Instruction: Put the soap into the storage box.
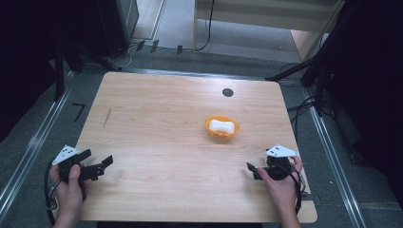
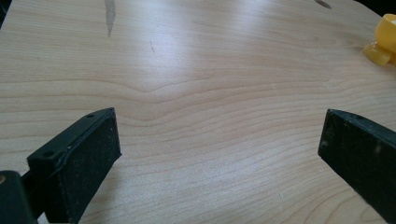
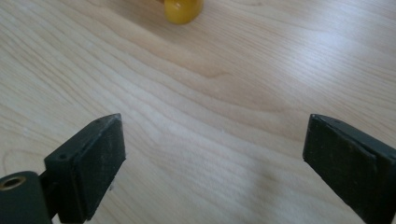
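One orange bowl (image 1: 222,127) with one white lump (image 1: 222,125) in it sits on the wooden tabletop (image 1: 166,142), two grippers waiting nearer the person.

The left gripper (image 1: 97,163) lies well to the left of the bowl and nearer the person, the right gripper (image 1: 253,169) just right of the bowl and nearer the person; bare wood lies between each and the bowl. Both sets of jaws stand wide apart and hold nothing, as each gripper view shows, with the bowl's yellow edge (image 2: 383,44) far off at the frame's border (image 3: 183,9). One dark round spot (image 1: 227,92) marks the tabletop beyond the bowl, and one dark streak (image 1: 108,116) lies far left of it. Two hands (image 1: 71,187) grip the tools.
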Action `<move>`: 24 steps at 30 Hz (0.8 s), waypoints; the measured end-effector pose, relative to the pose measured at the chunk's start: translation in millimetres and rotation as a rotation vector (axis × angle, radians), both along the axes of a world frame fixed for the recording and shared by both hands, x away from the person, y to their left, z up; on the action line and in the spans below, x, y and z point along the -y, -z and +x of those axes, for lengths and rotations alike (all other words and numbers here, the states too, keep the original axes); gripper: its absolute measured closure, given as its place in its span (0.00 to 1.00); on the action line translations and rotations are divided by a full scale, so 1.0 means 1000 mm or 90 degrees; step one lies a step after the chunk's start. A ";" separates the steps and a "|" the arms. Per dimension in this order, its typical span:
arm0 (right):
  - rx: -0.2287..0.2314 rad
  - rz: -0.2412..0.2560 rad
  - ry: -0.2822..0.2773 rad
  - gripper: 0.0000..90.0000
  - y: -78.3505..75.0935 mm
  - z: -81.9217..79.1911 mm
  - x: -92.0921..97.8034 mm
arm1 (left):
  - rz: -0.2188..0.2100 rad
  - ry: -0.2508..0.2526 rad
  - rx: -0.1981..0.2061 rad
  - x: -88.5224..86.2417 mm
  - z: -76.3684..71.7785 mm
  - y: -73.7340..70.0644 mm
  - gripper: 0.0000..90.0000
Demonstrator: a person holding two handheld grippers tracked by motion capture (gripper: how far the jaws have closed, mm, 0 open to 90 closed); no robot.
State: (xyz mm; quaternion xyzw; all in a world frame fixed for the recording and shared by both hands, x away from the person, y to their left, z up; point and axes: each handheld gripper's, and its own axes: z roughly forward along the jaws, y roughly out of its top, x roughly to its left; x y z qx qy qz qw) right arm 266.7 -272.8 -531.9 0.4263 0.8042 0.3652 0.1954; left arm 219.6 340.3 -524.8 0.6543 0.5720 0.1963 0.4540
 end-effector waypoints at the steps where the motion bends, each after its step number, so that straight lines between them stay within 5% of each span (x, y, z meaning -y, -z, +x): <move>1: 0.001 0.000 0.001 0.06 0.001 -0.003 0.002 | -0.002 -0.001 0.001 0.000 0.000 0.000 0.00; 16: 0.002 0.020 0.030 0.03 0.018 -0.042 0.033 | -0.002 0.000 0.000 0.000 0.000 0.000 0.00; 21: 0.013 0.054 0.037 0.03 0.019 -0.045 0.040 | 0.000 0.001 -0.001 0.000 0.000 0.000 0.00; 24: 0.016 0.047 0.041 0.03 0.020 -0.046 0.039 | 0.002 0.002 -0.002 0.000 0.000 0.000 0.00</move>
